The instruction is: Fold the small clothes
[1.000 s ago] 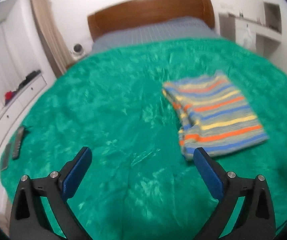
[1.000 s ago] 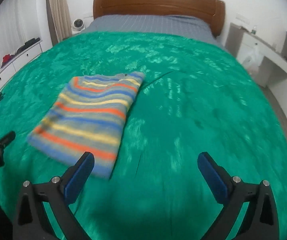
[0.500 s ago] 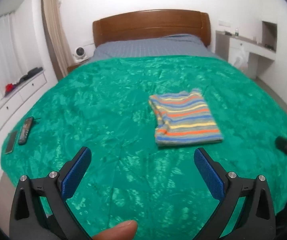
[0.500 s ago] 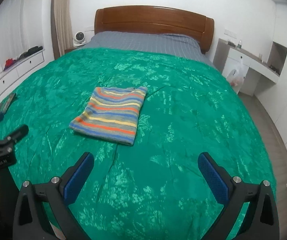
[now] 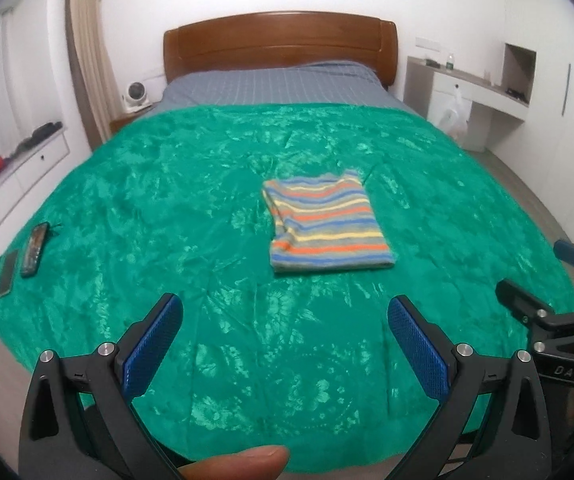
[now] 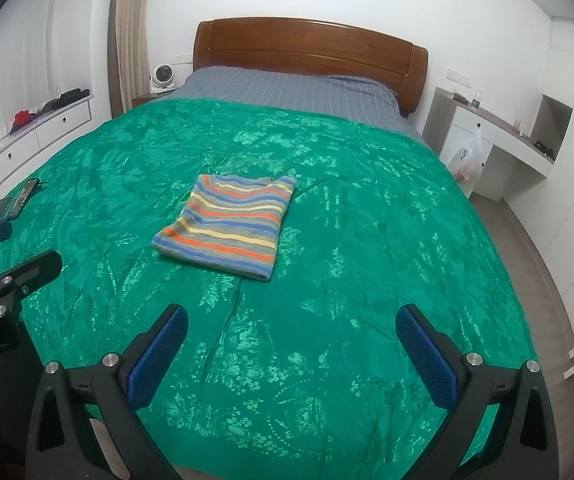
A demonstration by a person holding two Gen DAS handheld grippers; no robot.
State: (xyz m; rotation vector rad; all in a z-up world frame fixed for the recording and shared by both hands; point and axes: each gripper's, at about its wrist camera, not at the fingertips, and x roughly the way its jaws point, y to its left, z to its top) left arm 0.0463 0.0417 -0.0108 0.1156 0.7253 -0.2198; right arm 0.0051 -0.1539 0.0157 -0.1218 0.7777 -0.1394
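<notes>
Both grippers, left gripper (image 5: 285,336) and right gripper (image 6: 291,346), gape empty; folded striped garment (image 5: 327,226) lies at twelve o'clock, well apart, long axis pointing away

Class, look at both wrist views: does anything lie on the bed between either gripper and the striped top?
Nothing visible does. Only bare green bedspread lies between the open left gripper, the open right gripper and the folded striped top. The phone and remote lie far off at the bed's left edge.

The folded garment (image 5: 327,226) lies mid-bed (image 5: 167,184), before the headboard (image 5: 279,42). Far left of the garment, by the bed's edge, lie my remote (image 5: 34,243) and phone (image 5: 6,273).
</notes>
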